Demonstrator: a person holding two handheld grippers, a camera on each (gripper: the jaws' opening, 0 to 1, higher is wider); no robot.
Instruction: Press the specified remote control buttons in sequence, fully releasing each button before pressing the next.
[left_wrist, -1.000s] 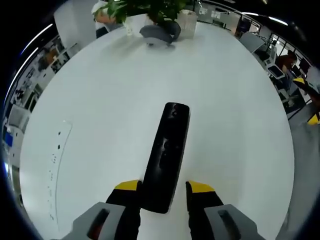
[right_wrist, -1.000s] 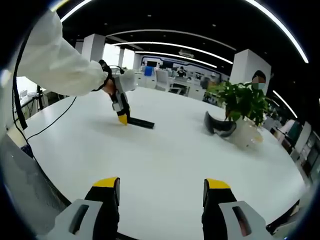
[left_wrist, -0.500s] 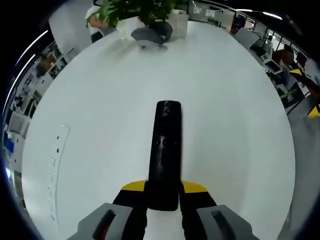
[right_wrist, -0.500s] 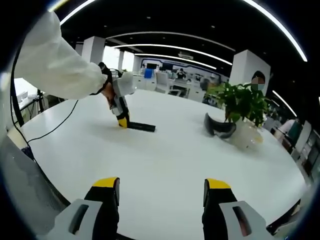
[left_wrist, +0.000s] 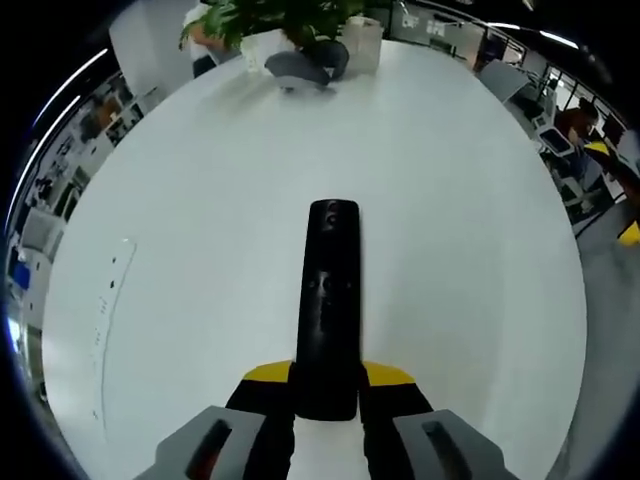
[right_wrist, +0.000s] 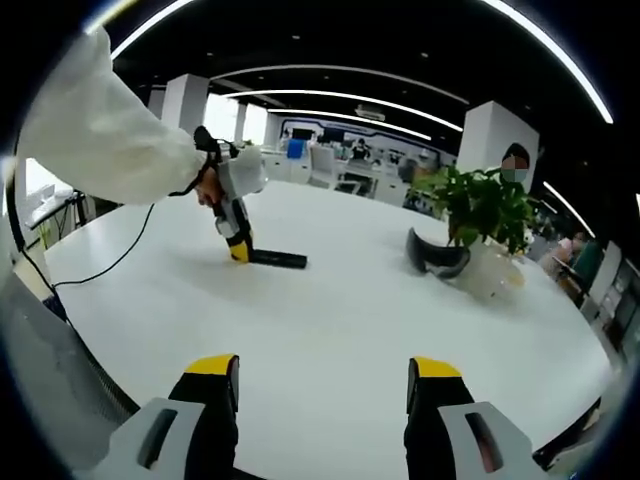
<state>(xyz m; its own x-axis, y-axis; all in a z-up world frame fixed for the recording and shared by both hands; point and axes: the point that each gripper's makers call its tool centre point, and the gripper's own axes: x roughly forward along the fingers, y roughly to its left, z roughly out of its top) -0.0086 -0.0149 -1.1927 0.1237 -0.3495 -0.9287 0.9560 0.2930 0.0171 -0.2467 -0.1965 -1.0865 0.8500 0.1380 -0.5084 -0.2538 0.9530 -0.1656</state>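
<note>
On a wide white bench (left_wrist: 200, 200), the left claw (left_wrist: 325, 385) is closed on the near end of a black remote (left_wrist: 328, 300), its yellow-tipped jaws pressed against either side of the casing. The remote lies flat on the bench and runs from the jaws toward 12 o'clock in the left gripper view, small buttons showing along its top face. At 9 o'clock on the bench lies a flat white strip (left_wrist: 110, 300) with dark marks. At 12 o'clock, near the far edge, a potted plant (left_wrist: 270, 20) stands with a dark curved object (left_wrist: 305, 65) just in front of it.

In the right gripper view the right claw (right_wrist: 322, 385) hangs wide open above the bench (right_wrist: 330, 320), with nothing between its jaws. At 10 o'clock a white sleeve (right_wrist: 100, 130) reaches in, and the person's hand (right_wrist: 210, 185) holds the left claw (right_wrist: 238, 250) down at one end of the remote (right_wrist: 275, 259), which lies well apart from the right claw. A black cable (right_wrist: 95, 270) trails across the bench below the sleeve. At 2 o'clock the plant (right_wrist: 480, 205) stands beside the dark curved object (right_wrist: 435, 255).
</note>
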